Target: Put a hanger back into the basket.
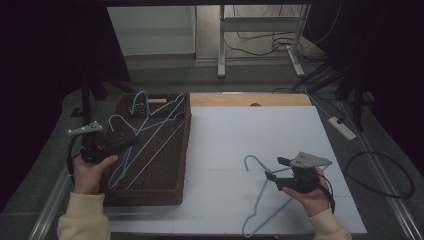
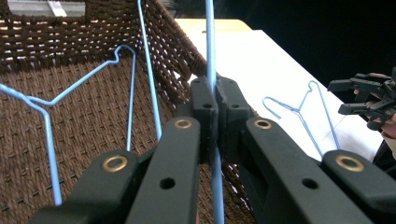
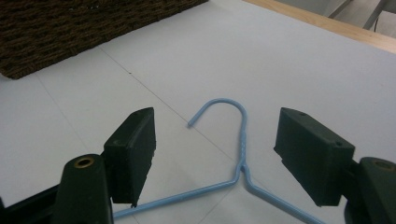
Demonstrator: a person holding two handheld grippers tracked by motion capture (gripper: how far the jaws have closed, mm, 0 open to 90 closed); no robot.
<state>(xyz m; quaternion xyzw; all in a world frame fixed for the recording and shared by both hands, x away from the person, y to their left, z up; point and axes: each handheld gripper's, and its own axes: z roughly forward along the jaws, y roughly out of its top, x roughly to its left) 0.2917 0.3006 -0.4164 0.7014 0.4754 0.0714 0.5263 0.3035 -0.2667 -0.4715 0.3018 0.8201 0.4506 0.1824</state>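
Note:
A brown woven basket [image 1: 170, 197] at the table's left holds several blue wire hangers [image 1: 145, 127]. My left gripper [image 1: 134, 141] reaches over the basket, shut on the wire of one blue hanger [image 2: 211, 56], which runs straight up between its jaws in the left gripper view. Another blue hanger [image 1: 260, 192] lies flat on the white board [image 1: 240, 135] at the right. My right gripper [image 1: 276, 169] hovers over that hanger's neck [image 3: 243, 140], open, with its jaws spread wide to either side of the hook and touching nothing.
The basket's woven wall [image 2: 177, 51] rises just behind the left gripper's jaws. A bare wooden strip [image 1: 280, 99] runs along the board's far edge. A white power strip [image 1: 342, 127] and cables lie on the floor at the right.

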